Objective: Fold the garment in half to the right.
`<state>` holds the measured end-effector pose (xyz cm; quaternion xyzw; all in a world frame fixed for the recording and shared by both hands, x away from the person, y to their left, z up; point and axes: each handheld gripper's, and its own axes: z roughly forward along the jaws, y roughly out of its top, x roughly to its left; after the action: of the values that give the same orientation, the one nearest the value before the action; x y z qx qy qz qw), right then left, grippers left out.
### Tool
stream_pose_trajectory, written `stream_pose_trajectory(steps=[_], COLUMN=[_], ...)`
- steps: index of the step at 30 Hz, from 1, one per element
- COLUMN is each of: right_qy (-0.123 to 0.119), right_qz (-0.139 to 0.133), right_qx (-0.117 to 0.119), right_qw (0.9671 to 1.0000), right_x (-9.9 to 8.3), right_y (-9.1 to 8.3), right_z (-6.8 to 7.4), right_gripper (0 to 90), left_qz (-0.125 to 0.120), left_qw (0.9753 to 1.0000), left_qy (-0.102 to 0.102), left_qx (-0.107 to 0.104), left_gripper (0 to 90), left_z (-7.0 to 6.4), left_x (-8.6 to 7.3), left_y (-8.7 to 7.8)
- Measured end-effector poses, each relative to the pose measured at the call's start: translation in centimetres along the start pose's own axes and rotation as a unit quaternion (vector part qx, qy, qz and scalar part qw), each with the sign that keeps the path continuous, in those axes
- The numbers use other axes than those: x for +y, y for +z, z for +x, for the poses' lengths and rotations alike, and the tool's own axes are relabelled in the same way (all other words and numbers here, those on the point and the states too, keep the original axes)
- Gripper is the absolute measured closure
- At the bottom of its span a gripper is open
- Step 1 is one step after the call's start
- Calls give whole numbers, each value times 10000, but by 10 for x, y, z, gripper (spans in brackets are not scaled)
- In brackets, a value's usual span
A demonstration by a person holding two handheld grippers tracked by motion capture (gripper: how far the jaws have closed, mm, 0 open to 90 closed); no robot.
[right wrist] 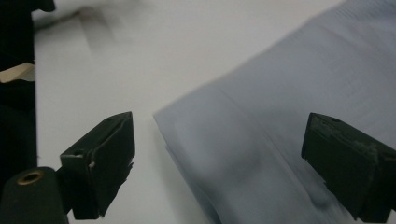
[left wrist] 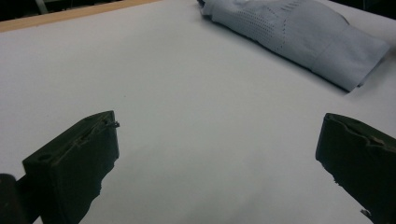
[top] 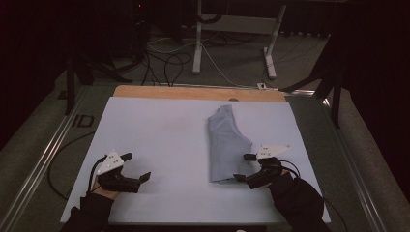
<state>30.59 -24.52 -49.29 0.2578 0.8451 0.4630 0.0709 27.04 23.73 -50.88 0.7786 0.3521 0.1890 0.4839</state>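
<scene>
Meanwhile, a pale blue folded garment (top: 225, 145) lay flat on the white surface (top: 159, 130), right of the middle, its long side running from near the far edge towards the near edge. The right tool (top: 245, 167) sat at the garment's near right corner, close to the near edge of the surface, with its jaws spread wide apart and holding nothing; in the right gripper view one jaw stood over bare surface just off the cloth's edge while the other hung over the cloth (right wrist: 289, 116) itself, whether touching it I could not tell. The left tool (top: 136, 166) rested near the near left corner of the surface, well apart from the garment, its jaws likewise gaping and empty. Seen in the left gripper view, the garment (left wrist: 299, 35) lay farther off across bare surface, with a pattern of small holes on part of its cloth. A strip of bare wood (top: 193, 93) ran along the far edge of the surface
</scene>
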Motion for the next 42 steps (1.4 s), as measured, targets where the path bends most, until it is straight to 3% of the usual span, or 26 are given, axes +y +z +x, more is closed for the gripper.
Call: stream_pose_trajectory(steps=[10,18,22,25,32,42], right_qy=[241,507,506,611,564,610], right_qz=[-77,-194,-168,-224,-161,-317], right_qx=[-457,-787,-984,-1035,-1043,-987], right_qw=[9986,9954,9937,9925,9928,9927], right_x=[-29,-50,-56,-61,-61,-60], right_y=[-17,-29,-32,-36,-34,-32], right_z=[-9,-7,-5,-4,-1,-3], right_gripper=[96,98,98,97,98,98], left_qz=[3,14,-12,-26,86,118], left_qw=[10000,10000,10000,9999,9998,9998], left_qy=[4,72,77,100,135,111], left_qx=[-7,-3,38,51,106,81], left_gripper=[4,3,4,3,3,3], left_z=[0,0,0,-1,0,0], left_x=[-1,-1,-1,-1,-2,-4], left_y=[0,-2,-4,-5,-3,-1])
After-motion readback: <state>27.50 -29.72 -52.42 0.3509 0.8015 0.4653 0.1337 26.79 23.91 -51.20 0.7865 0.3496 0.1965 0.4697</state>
